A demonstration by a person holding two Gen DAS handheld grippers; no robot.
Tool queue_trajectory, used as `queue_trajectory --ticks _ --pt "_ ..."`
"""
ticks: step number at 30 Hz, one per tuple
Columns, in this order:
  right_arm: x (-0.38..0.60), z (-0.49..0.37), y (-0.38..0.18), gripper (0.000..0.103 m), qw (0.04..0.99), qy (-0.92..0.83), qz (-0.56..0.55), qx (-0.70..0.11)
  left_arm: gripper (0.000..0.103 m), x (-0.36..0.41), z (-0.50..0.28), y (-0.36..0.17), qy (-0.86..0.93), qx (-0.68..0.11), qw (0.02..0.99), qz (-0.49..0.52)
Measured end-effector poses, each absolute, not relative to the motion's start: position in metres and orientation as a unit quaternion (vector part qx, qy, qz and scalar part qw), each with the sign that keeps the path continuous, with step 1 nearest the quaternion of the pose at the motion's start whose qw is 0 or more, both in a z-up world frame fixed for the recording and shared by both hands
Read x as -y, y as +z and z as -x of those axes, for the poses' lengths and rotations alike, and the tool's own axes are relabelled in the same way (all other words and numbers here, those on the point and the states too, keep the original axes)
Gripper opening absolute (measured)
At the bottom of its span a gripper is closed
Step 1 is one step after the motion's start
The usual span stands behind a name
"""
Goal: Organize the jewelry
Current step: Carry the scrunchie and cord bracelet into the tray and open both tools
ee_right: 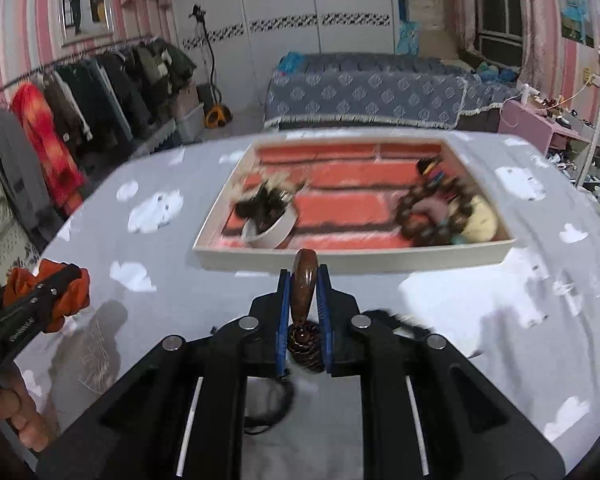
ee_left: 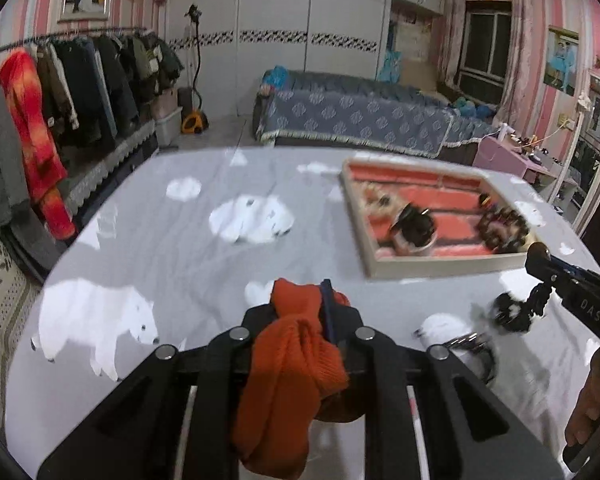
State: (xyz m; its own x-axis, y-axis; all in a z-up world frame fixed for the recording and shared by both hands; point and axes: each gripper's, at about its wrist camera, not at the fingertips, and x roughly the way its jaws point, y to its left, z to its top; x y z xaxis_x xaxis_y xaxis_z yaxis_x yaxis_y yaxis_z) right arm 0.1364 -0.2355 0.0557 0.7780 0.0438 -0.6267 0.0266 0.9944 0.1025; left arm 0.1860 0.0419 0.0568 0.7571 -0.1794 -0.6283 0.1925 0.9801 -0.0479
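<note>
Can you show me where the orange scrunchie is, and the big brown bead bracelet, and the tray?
orange scrunchie (ee_left: 296,356): left wrist view, on the knit fabric bunched between the fingers.
brown bead bracelet (ee_right: 414,216): right wrist view, on its left-hand beads.
tray (ee_right: 352,258): right wrist view, on the near cream rim.

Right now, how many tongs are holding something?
2. The left tongs grip an orange scrunchie; the right tongs pinch a brown wooden piece, both over the table.

Pink striped walls, clothes rack, blue-covered bed, dark window
</note>
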Motion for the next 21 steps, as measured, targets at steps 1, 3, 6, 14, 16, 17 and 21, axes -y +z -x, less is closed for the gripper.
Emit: queue_trajectory --ticks 1,3,6,14,16,17,21 --pt "0.241 -0.134 0.059 0.014 0.942 0.003 -0.054 -0.33 0.018 -0.036 -0.185 0.062 -0.1 -0.331 0.938 -0.012" --pt "0.247 -0.132 0.061 0.014 0.943 0.001 -0.056 -0.327 0.018 -0.021 -0.184 0.069 -0.103 -0.326 0.94 -0.017" --pt "0.269 -0.123 0.065 0.014 0.945 -0.005 -0.065 -0.32 0.018 0.0 -0.185 0.075 -0.104 -0.324 0.94 -0.021" --pt "0.346 -0.1 0.068 0.014 0.945 -0.04 -0.089 -0.312 0.018 0.076 -0.184 0.081 -0.133 -0.324 0.936 -0.033" --pt "0.362 -0.097 0.07 0.014 0.946 -0.044 -0.09 -0.31 0.018 0.096 -0.185 0.081 -0.142 -0.324 0.935 -0.035" --pt "0.37 -0.095 0.073 0.014 0.947 -0.041 -0.089 -0.306 0.018 0.106 -0.186 0.08 -0.146 -0.324 0.934 -0.036" --pt "0.387 -0.096 0.079 0.014 0.949 -0.041 -0.081 -0.301 0.018 0.13 -0.193 0.078 -0.156 -0.329 0.931 -0.041"
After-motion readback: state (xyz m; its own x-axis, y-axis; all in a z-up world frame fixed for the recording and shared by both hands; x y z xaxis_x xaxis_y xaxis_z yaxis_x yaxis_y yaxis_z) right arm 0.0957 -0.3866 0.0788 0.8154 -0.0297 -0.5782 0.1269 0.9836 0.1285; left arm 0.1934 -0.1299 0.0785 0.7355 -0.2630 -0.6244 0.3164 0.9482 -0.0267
